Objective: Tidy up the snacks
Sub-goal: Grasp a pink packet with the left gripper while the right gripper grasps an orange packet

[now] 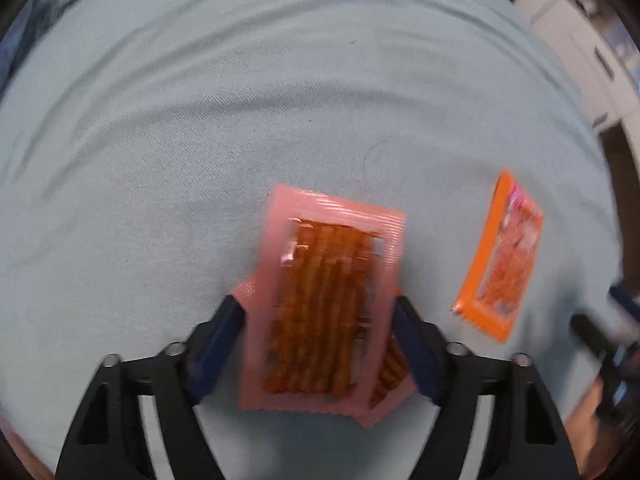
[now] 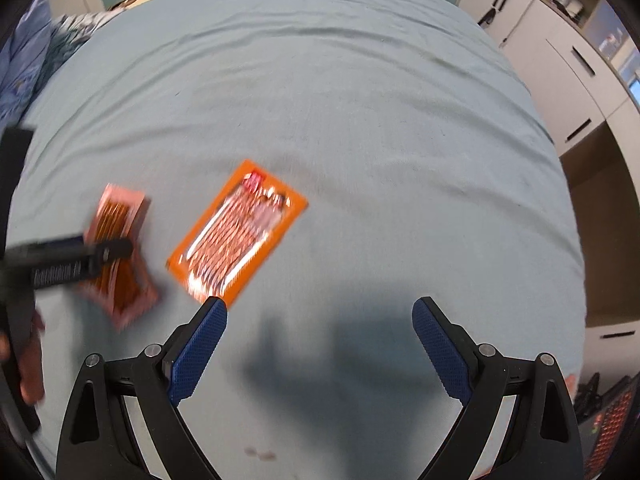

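Left wrist view, my left gripper (image 1: 320,312) pointing down, jaws astride pink crinkle-edged snack packets (image 1: 320,300), grip unclear, orange packet (image 1: 500,256) beside, wrinkled blue cloth (image 1: 240,100), my right gripper (image 2: 320,312) spread wide, empty.

Even, soft lighting is covering the bedsheet (image 2: 320,100). Motion blur is smearing both views. Fisheye distortion is bending the edges; a shadow (image 2: 340,352) is falling ahead of the right gripper (image 2: 320,308).

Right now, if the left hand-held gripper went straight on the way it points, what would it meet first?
The left hand-held gripper would most likely meet the pink snack packet first; it already lies between the fingers, stacked on a second pink packet on the blue sheet. Contact is unclear through blur.
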Tool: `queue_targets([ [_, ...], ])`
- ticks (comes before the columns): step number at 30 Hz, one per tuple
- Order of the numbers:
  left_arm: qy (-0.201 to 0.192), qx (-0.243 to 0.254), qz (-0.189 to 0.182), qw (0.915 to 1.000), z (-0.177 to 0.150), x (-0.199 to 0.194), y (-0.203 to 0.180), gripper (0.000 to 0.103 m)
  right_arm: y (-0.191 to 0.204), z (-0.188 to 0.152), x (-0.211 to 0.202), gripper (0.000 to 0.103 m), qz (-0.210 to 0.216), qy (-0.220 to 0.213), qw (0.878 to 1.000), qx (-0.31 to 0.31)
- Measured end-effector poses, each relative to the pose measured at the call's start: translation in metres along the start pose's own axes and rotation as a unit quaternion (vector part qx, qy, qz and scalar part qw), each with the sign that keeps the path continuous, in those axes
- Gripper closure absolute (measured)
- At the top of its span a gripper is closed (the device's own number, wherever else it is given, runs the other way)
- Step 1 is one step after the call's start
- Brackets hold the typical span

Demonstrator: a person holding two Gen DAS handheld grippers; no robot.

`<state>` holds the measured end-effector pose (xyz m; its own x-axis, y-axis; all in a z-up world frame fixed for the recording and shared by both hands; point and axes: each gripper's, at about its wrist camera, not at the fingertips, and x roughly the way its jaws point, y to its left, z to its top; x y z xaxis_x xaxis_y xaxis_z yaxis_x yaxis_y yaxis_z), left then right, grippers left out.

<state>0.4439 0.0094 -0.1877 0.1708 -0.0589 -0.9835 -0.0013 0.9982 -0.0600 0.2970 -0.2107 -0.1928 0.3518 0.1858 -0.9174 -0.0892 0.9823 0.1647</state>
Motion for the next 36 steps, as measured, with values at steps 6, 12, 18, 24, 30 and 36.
queue_targets([
  [6, -0.010, 0.004, -0.022, 0.9997, -0.016, -0.017, 0.012, 0.066, -0.002, 0.021, 0.036, 0.009, 0.025, 0.018, 0.997, 0.070],
  [12, 0.008, -0.026, -0.052, 0.9983, -0.037, -0.030, 0.037, 0.098, 0.013, 0.042, 0.066, 0.009, 0.067, 0.037, 0.989, 0.128],
  [18, 0.007, -0.023, -0.066, 0.9975, -0.054, -0.052, 0.053, 0.098, 0.066, 0.044, 0.094, 0.024, 0.031, 0.070, 0.996, 0.033],
  [24, -0.013, 0.000, -0.060, 0.9981, -0.094, -0.102, 0.056, 0.098, 0.058, 0.040, 0.084, 0.066, 0.059, 0.062, 0.996, 0.009],
  [30, -0.043, 0.042, -0.008, 0.9982, -0.148, -0.167, 0.034, 0.098, 0.037, 0.017, 0.067, 0.069, 0.074, 0.074, 0.995, 0.000],
  [36, -0.074, 0.072, -0.003, 0.9946, -0.238, -0.246, 0.017, 0.098, 0.023, -0.009, -0.008, 0.069, 0.086, 0.043, 0.995, -0.036],
])
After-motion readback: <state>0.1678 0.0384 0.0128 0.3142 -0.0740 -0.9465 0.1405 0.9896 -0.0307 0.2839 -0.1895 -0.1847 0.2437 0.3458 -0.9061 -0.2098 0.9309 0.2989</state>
